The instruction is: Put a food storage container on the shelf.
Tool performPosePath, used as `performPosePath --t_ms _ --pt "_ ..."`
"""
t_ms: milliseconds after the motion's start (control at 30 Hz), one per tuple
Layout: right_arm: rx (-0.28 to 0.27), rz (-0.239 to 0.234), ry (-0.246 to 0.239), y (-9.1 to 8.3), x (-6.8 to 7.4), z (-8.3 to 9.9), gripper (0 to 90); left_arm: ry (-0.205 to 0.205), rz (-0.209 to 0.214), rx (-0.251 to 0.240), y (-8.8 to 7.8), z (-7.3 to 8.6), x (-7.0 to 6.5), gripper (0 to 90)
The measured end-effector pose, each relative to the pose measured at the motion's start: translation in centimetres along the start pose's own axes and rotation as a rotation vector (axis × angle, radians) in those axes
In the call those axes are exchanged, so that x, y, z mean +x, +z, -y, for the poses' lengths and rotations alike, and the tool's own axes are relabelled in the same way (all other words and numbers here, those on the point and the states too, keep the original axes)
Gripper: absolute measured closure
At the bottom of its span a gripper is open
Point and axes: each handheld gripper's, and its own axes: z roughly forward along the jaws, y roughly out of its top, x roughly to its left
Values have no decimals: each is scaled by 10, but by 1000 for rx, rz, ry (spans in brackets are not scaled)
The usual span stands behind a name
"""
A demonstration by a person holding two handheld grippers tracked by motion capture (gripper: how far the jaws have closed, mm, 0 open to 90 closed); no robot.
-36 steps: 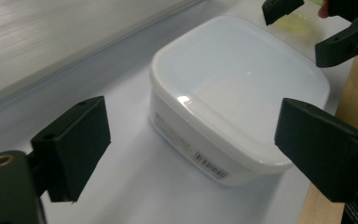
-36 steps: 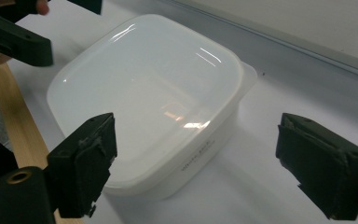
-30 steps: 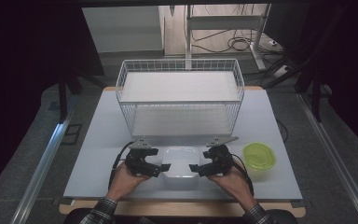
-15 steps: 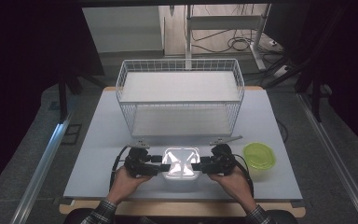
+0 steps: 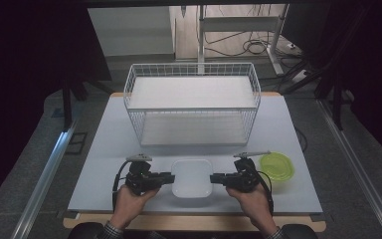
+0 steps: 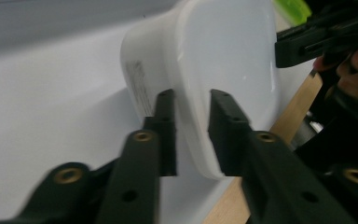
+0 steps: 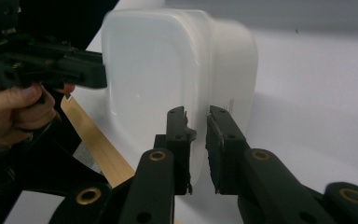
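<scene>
Tub [image 5: 192,177], light thin slick plastic, near bench [image 5: 104,149] front edge, pinched on opposite rims by left claw [image 6: 191,100] and right claw [image 7: 196,114], jaws just closing; likely flexing, best gripped at rims.

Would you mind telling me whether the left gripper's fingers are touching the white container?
Touching. In the left gripper view, the left gripper has just been closing, and its fingers clamp the rim of the white container from both sides.
</scene>
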Motion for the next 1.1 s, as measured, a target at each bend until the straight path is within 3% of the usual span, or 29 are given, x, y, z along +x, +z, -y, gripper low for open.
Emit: performPosePath --t_ms 33,100,233,367,733,1100 --pt "-12 38 -40 1 5 0 797 -10 -3 -1 0 0 0 781" --pt "-24 55 -66 2 8 0 797 -9 -14 -6 0 0 1 783" --pt "-47 81 -104 2 11 1 797 13 -60 -19 2 -1 -3 784" --pt "-74 81 -138 0 9 -1 796 21 -64 -36 3 -3 -4 784" --pt "-144 84 -175 -11 11 -16 795 81 -100 -98 -5 -25 -15 784" --pt "-193 101 -208 -20 20 -38 794 110 -107 -148 -17 -49 -18 785"
